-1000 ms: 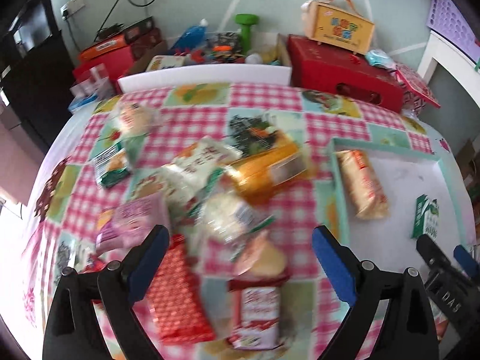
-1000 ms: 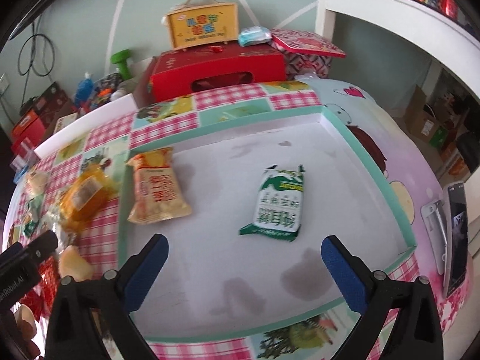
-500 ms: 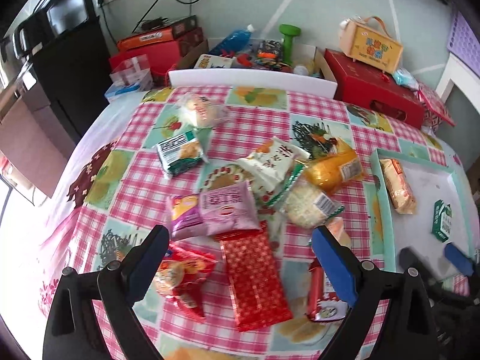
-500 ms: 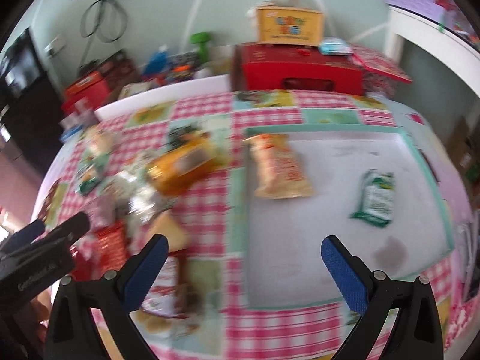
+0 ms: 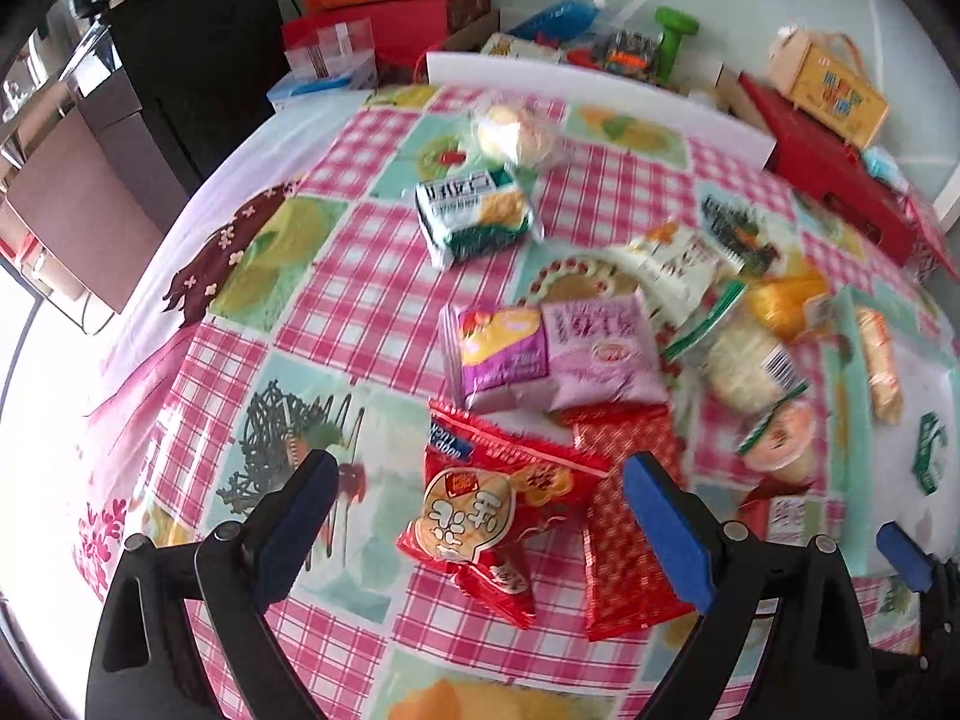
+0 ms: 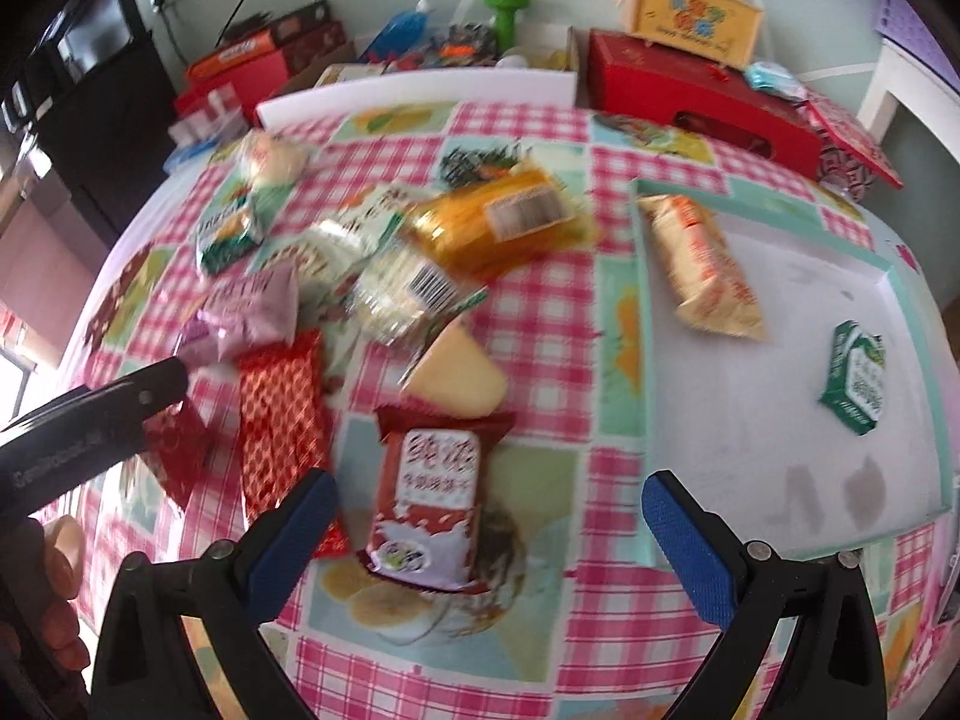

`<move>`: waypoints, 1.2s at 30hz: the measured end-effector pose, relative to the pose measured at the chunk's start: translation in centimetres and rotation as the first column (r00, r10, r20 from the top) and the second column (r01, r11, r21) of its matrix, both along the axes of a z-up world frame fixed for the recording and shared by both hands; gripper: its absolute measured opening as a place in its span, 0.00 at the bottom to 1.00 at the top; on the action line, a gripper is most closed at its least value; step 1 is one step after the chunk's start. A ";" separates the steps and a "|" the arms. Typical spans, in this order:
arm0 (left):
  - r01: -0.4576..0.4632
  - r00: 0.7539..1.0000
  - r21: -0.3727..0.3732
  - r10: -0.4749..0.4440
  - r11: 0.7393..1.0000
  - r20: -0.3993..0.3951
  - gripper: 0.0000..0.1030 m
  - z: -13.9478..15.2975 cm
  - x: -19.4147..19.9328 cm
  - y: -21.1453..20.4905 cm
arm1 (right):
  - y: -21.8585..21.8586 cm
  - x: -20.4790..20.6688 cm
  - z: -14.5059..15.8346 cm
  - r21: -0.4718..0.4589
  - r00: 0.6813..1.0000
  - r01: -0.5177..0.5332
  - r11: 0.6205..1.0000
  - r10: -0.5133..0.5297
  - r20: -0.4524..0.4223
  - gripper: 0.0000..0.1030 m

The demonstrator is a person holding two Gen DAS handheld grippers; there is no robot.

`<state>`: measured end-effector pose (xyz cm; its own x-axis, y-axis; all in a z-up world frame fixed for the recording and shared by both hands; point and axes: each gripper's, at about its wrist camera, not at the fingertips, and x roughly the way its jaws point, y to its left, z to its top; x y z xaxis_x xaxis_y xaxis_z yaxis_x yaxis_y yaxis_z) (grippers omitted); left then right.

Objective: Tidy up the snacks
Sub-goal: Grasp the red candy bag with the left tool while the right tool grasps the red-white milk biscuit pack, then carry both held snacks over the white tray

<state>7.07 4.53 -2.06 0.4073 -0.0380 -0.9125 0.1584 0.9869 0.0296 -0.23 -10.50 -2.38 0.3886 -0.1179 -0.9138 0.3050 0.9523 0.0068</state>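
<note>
Right gripper (image 6: 483, 531), jaws spread and empty, hovers over a dark red snack packet (image 6: 427, 498) at six o'clock: likely light, crinkly, slippery; pinch its long edges mid-body.

Left gripper (image 5: 477, 513), also spread and empty, frames a red cracker bag (image 5: 492, 510).

Green dumbbell (image 6: 507, 11); red box (image 6: 696, 87); yellow case (image 6: 690, 15)

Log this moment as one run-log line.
left gripper: open, over red snack bag | right gripper: open, over maroon packet | tray: two snacks in
</note>
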 end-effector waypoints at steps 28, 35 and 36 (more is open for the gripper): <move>0.029 1.000 -0.024 -0.029 0.999 0.007 0.48 0.4 -0.2 -0.3 | 0.4 0.4 -0.7 0.051 1.000 -0.006 0.999 0.007 -0.018 0.41; 0.044 0.994 -0.048 -0.039 0.998 0.102 0.48 3.4 -1.1 -0.4 | -0.4 -0.4 1.8 0.048 0.998 0.018 0.999 -0.021 0.054 0.41; 0.050 0.993 -0.050 -0.045 0.997 0.109 0.48 3.6 -1.2 -0.6 | -0.3 -0.4 1.8 0.049 0.998 0.020 0.999 -0.023 0.056 0.41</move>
<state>5.91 3.93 1.58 0.4997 -0.1062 -0.8596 0.2039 0.9790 -0.0024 -0.65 -10.81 -0.62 0.4380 -0.0828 -0.8952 0.3234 0.9436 0.0710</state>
